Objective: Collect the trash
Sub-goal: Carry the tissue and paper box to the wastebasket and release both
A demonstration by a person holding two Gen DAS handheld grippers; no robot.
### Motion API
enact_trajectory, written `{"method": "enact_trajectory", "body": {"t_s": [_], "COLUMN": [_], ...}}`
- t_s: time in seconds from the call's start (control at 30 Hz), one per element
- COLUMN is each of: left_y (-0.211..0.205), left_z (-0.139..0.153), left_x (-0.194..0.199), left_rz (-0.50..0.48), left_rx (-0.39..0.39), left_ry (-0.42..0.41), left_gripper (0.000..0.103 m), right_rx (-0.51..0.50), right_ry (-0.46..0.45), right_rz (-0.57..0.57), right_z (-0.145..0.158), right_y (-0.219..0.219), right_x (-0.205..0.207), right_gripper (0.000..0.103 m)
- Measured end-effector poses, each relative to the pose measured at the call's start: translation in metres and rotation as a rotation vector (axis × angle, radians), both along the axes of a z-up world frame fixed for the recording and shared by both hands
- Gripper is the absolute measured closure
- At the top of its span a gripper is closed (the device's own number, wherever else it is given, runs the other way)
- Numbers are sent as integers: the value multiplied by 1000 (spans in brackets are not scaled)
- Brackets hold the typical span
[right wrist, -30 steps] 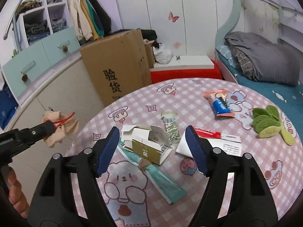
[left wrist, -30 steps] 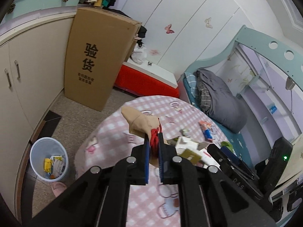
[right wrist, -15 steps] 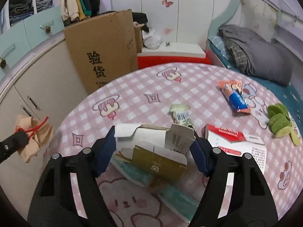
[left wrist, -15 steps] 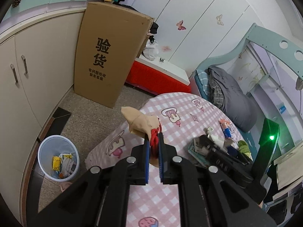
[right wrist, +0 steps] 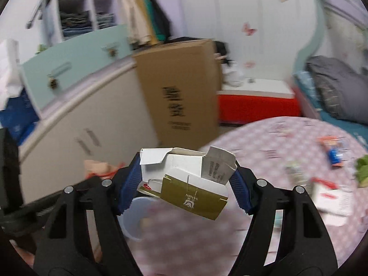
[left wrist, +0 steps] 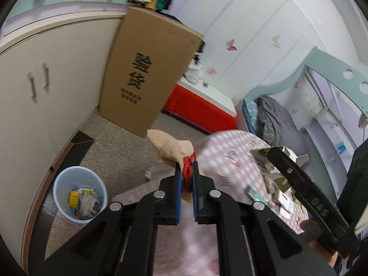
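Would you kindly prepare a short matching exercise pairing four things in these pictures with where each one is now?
Things:
1. beige cloth
2. opened carton
3. white bin
4. blue snack packet

Places:
A. on the pink checked table
B. on the floor by the cabinet
C. between the right gripper's jaws
D. in the left gripper's jaws

Pairs: 1-D, 2-C, 3-B, 4-A

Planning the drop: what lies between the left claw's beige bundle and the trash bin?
Only bare floor, in the left wrist view, between the beige bundle in the left claw and the trash bin.
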State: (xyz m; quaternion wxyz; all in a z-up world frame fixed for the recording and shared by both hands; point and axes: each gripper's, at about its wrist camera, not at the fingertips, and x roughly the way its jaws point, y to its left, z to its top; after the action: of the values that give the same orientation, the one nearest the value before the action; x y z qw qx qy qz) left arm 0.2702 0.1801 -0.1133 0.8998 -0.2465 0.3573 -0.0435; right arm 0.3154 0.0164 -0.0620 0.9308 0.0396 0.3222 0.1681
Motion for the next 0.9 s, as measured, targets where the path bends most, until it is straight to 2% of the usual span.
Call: {"method": "enact_trajectory", "body": {"t_s": [0.2,0.33,0.53,0.63,0.73,0.9], "left_y": [64,114,174,199,212,214], "left_z": [-13,-33,-68,-89,-108,-132], "left_x": [-17,-25,-31,-30,-27,-22], "left_rz": [112,198,323,381,404,397], "left_rx": [1,-8,19,41,30,38], "left_ry": [22,61,128,169,211,258], "left_gripper": [96,96,96,96,96,96], "right_rx": [52,67,78,86,63,34], "right_ry": [61,125,198,225,246,259], "right_rz": [140,205,265,294,289,264], "right_z": [-21,-48,-95,-117,-143,-165], "right_y": [80,132,191,210,222,215], "right_x": [3,8,16,23,26,21], "right_gripper": [33,33,29,21,19,17]}}
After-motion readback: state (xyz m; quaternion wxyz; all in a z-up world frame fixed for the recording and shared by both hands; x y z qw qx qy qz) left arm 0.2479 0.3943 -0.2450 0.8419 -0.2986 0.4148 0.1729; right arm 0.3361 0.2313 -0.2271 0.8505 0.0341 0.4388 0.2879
